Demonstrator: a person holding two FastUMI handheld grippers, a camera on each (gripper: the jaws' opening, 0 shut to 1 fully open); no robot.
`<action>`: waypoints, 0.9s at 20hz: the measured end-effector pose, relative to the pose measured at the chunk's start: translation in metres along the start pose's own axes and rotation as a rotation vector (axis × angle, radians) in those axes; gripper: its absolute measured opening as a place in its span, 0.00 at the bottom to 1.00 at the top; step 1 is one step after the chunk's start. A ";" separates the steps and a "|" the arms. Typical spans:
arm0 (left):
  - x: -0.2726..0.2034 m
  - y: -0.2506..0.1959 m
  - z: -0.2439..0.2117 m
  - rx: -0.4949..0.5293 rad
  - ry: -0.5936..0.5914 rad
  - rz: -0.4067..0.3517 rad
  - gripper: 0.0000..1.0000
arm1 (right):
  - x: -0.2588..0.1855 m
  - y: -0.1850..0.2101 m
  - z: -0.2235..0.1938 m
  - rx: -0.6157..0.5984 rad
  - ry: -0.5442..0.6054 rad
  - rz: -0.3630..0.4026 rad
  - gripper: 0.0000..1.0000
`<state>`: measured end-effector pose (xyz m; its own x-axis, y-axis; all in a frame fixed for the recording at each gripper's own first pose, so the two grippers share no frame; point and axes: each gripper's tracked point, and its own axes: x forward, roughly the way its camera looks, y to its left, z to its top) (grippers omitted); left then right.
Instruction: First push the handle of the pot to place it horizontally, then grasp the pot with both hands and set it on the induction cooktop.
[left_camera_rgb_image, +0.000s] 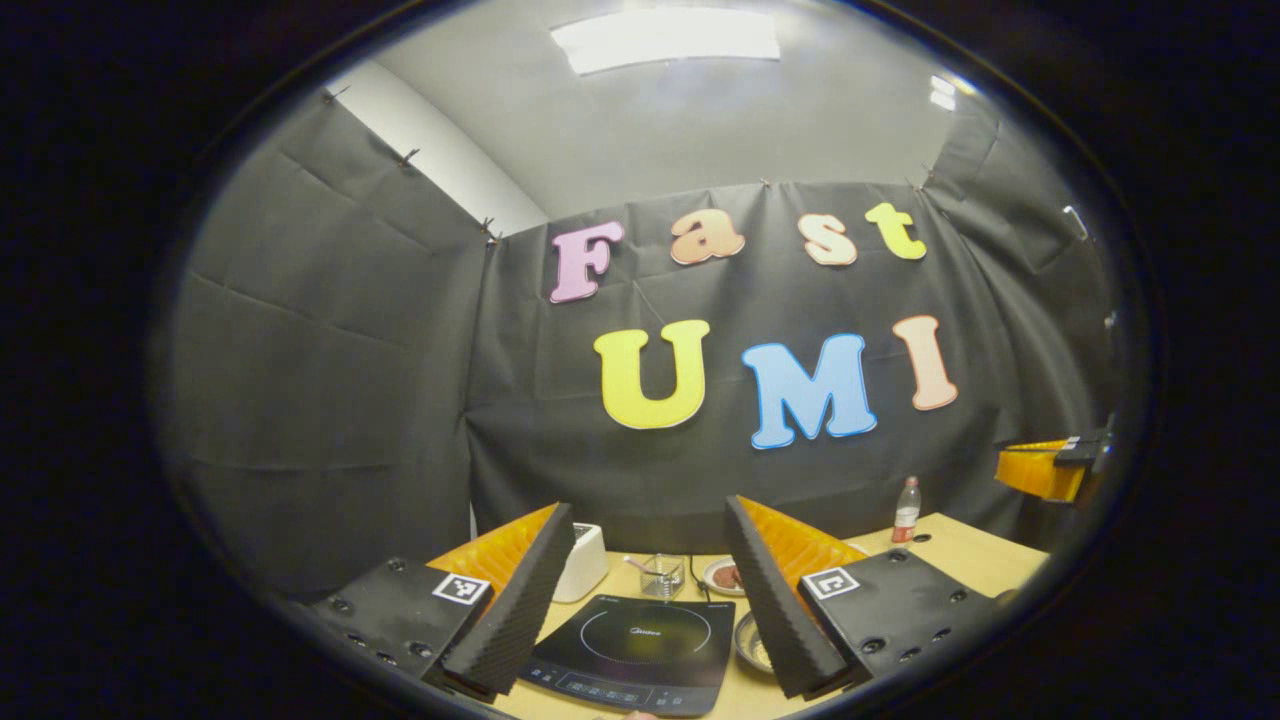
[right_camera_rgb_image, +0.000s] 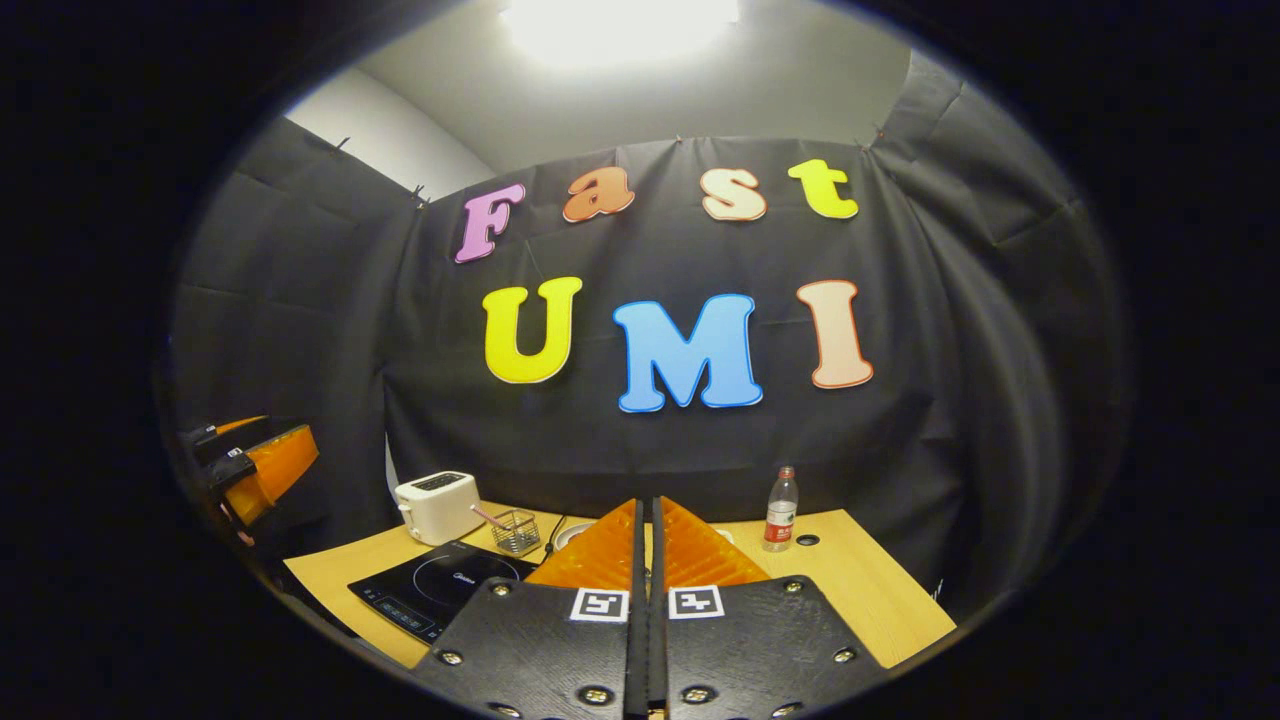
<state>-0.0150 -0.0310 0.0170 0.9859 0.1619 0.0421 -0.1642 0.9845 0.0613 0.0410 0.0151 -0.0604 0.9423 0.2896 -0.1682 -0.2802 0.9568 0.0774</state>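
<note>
The left gripper (left_camera_rgb_image: 650, 590) is being held above the near edge of the table (left_camera_rgb_image: 970, 560), its two fingers spread wide apart with nothing between them. Framed in that gap, just ahead and below, the induction cooktop (left_camera_rgb_image: 632, 650) is being seen lying flat on the table. Beyond it a small clear container (left_camera_rgb_image: 661, 575) and a plate (left_camera_rgb_image: 722, 576) are standing, and a white toaster (left_camera_rgb_image: 583, 560) is sitting to the left behind the left finger. A metal rim that may be the pot (left_camera_rgb_image: 748, 645) is being partly hidden by the right finger, just beside the cooktop; this cannot be told for sure. A bottle (left_camera_rgb_image: 906, 510) is standing farther off.

The right gripper (right_camera_rgb_image: 647, 560) is being held with its fingers pressed together, gripping nothing. In its view the cooktop (right_camera_rgb_image: 430, 590) is lying to the left of the fingers, with the toaster (right_camera_rgb_image: 436, 506) behind it.
</note>
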 end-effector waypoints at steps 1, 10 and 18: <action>0.004 0.004 -0.001 0.002 -0.002 0.001 1.00 | 0.005 0.006 -0.005 0.005 0.012 0.014 0.00; 0.039 0.053 -0.015 -0.006 0.007 0.085 0.98 | 0.045 0.070 -0.066 -0.028 0.173 0.163 0.00; 0.053 0.083 -0.035 -0.006 0.045 0.128 0.98 | 0.054 0.120 -0.133 -0.026 0.357 0.298 0.00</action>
<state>0.0243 0.0617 -0.0103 0.9575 0.2885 0.0042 -0.2883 0.9561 0.0525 0.0338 0.1490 -0.1908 0.6991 0.5385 -0.4704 -0.5380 0.8295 0.1499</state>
